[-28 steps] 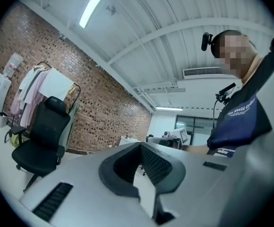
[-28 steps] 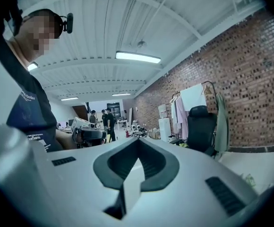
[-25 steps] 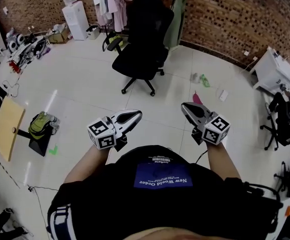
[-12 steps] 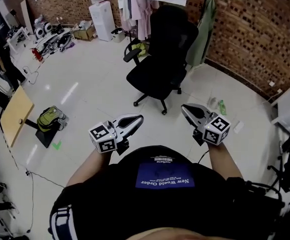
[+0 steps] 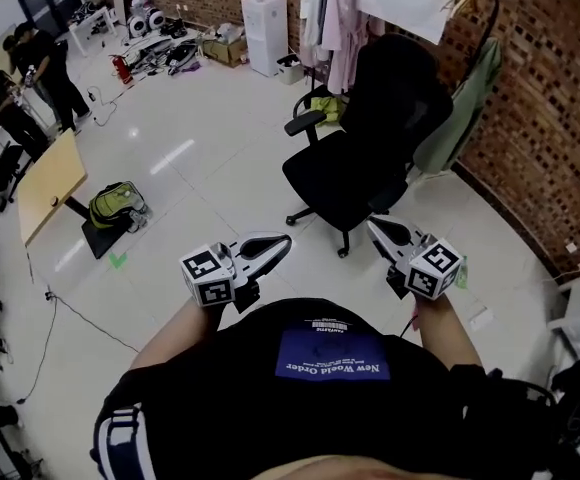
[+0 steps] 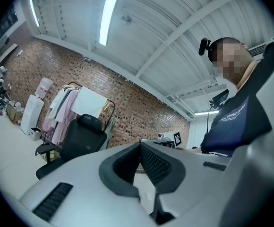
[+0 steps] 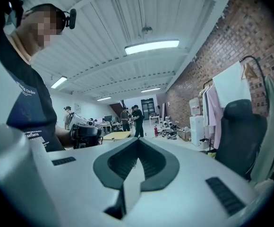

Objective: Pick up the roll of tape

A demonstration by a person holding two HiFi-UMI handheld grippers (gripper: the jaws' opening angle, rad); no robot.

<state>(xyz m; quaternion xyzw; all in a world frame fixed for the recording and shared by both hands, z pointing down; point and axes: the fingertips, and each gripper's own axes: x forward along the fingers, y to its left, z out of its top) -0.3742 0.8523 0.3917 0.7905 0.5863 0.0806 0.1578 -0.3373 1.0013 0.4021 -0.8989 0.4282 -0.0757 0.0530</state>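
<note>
Head view: left hand-held gripper and right hand-held gripper point level toward a black chair, jaws closed together, both empty. Only the gripper views show ceiling lamps. No view shows the tape.

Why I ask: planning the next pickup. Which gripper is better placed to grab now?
Neither left nor right: the left gripper and right gripper sit side by side, jaws shut and empty, and no tape roll shows in any view.
</note>
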